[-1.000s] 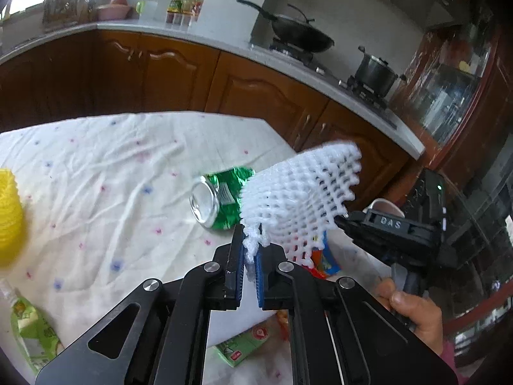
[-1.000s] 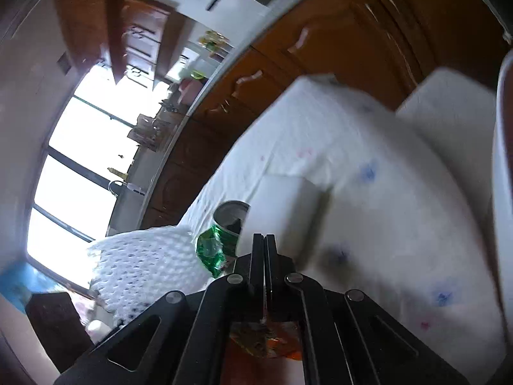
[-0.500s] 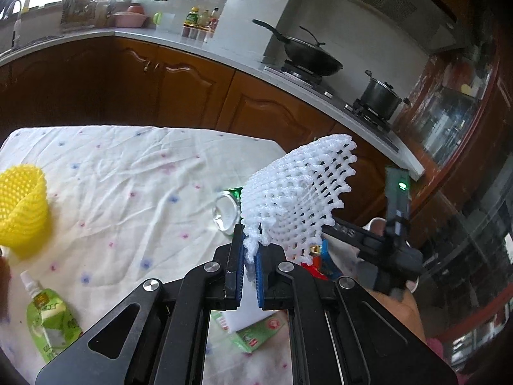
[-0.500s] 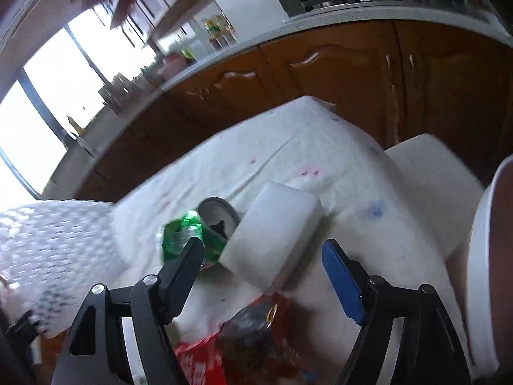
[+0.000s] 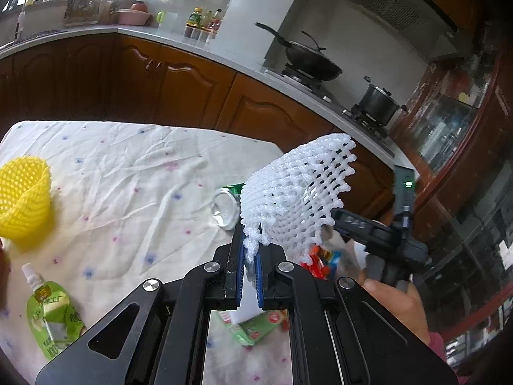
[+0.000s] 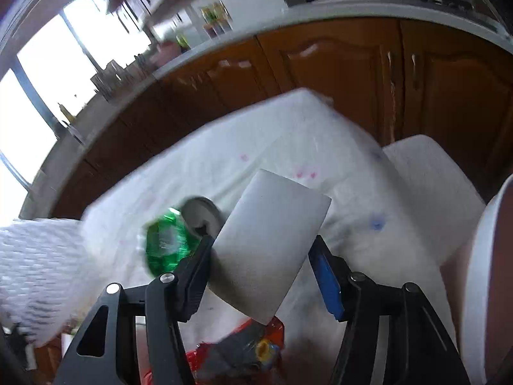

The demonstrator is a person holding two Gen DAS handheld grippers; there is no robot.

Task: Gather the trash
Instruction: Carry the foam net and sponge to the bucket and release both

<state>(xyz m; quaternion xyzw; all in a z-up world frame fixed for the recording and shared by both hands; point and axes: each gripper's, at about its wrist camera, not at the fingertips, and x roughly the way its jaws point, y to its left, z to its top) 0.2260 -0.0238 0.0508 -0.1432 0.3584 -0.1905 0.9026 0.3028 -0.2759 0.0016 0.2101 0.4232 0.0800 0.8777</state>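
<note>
Two grippers over one table. Left gripper: jaws nearly shut, pinching corner of white foam net, which stands up off the cloth. Right gripper: jaws spread wide, straddling a flat white card; contact unclear. Crushed green can just left of card. Red wrapper below jaws, glossy. Yellow net and green pouch far left. Wrinkled white cloth, bare across the middle.
</note>
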